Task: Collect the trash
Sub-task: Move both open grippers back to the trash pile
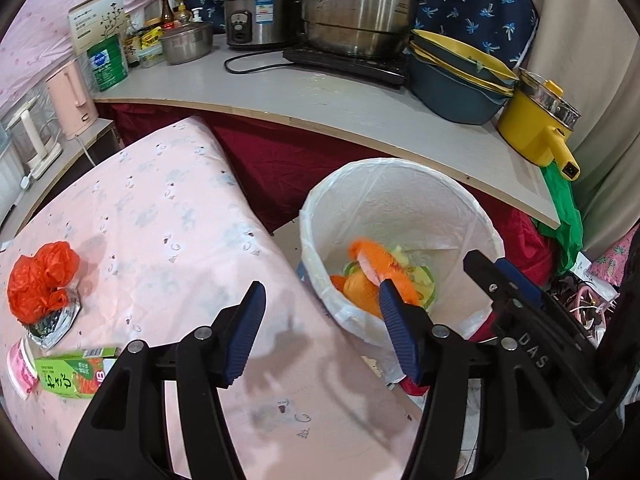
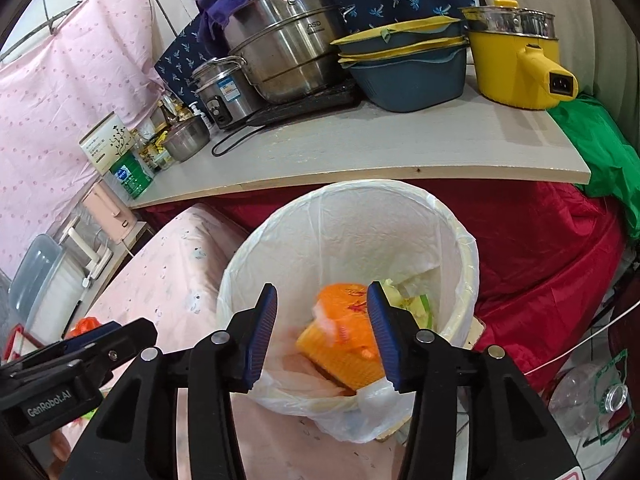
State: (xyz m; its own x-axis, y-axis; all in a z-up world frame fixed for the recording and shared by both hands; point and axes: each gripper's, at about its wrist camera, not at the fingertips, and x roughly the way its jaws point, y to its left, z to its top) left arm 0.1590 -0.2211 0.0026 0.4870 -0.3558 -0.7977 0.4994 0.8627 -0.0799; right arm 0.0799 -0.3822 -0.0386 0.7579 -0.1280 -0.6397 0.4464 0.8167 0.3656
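A bin with a white liner [image 1: 404,166] [image 2: 356,192] stands beside the pink-clothed table [image 1: 168,216]. Inside it lie orange wrappers [image 1: 374,264] [image 2: 344,332], blurred, and green scraps [image 2: 404,300]. My left gripper [image 1: 322,300] is open over the table edge and the bin rim, with nothing between its pads. Over the bin my right gripper [image 2: 322,292] [image 1: 490,264] is also open; the orange packet shows below its fingers, not pressed. On the table's left lie a crumpled red bag [image 1: 38,280], a foil wrapper [image 1: 54,322], a green carton [image 1: 76,372] and a pink-white cup [image 1: 20,364].
A wooden counter [image 1: 320,96] behind the bin carries steel pots [image 1: 360,12], blue and yellow basins [image 1: 456,80] and a yellow electric pot [image 1: 536,124]. Red cloth [image 2: 540,248] hangs below it, a green bag [image 2: 604,152] to the right. A clear bottle [image 2: 588,396] lies on the floor.
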